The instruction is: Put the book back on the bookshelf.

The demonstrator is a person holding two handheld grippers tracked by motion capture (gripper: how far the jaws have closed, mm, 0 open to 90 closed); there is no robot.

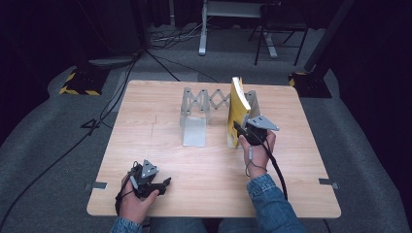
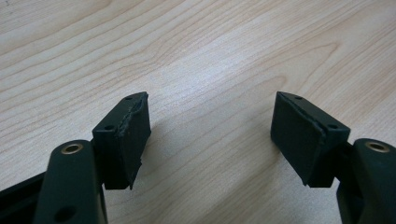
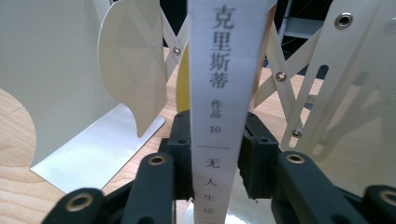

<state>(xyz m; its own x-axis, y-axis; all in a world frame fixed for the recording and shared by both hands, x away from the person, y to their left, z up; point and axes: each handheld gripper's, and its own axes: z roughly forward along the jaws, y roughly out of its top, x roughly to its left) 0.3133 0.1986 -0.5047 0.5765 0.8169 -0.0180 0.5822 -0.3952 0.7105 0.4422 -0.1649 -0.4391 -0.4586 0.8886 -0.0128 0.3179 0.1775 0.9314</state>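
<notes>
Book (image 1: 238, 109) with yellow cover and white spine, upright in the right-hand bay of the expanding metal book rack (image 1: 195, 114), leaning slightly against the right end plate. Pinched at the spine by the right gripper (image 1: 241, 130), jaws pressed together on either side of the printed spine (image 3: 219, 93). Resting near the front-left edge of the wooden table (image 1: 160, 160): left gripper (image 2: 210, 135), jaws spread wide, holding nothing. Judged nearly placed, bottom edge seemingly down on the rack's base; left to do, probably releasing the spine and drawing back without tipping the volume.
</notes>
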